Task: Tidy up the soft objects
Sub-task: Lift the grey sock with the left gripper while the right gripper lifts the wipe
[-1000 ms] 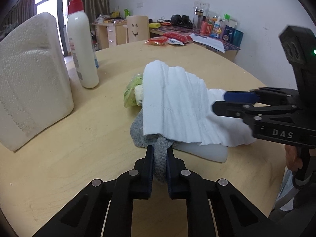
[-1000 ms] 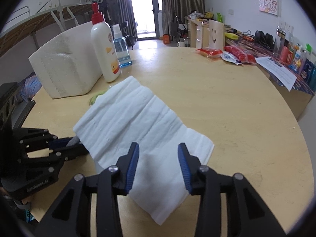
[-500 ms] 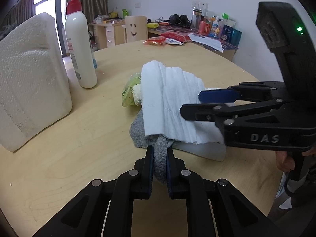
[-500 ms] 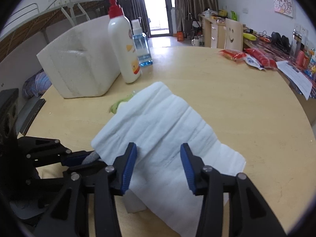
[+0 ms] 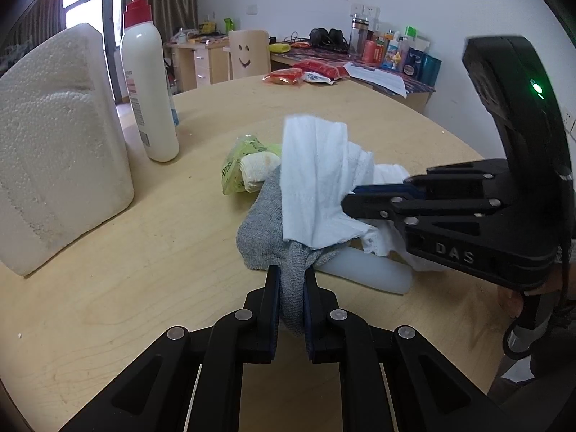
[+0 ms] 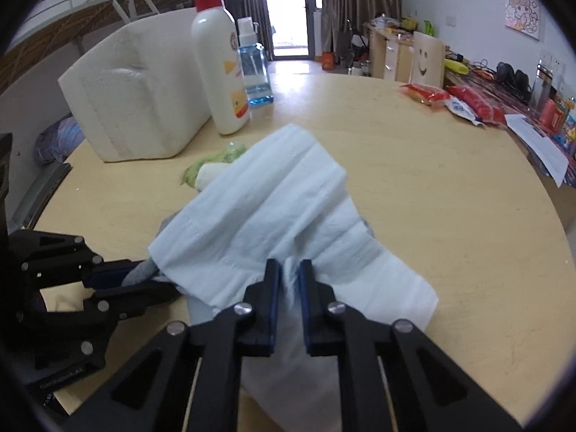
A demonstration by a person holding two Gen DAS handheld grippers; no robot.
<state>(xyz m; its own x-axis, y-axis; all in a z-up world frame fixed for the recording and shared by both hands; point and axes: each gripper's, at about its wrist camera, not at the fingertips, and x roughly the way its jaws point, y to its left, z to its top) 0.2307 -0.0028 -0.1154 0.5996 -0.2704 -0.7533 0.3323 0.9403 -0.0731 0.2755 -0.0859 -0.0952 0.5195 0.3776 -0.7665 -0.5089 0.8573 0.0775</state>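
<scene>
Tissue [image 6: 273, 216], limp and likely tear-prone, drapes over the grey sock [image 5: 266, 223]; the right gripper [image 6: 288, 277] pinches its near fold, the left gripper [image 5: 291, 284] clamps the sock's end.

Left wrist view: close, low over round table [image 5: 126, 288], facing far desk. Right wrist view: close, higher, facing doorway. Shared: white paper towel [image 5: 316, 183] [image 6: 273, 208], frame centre.

Gray sock [image 5: 266, 226] half under tissue [image 5: 316, 183]
</scene>
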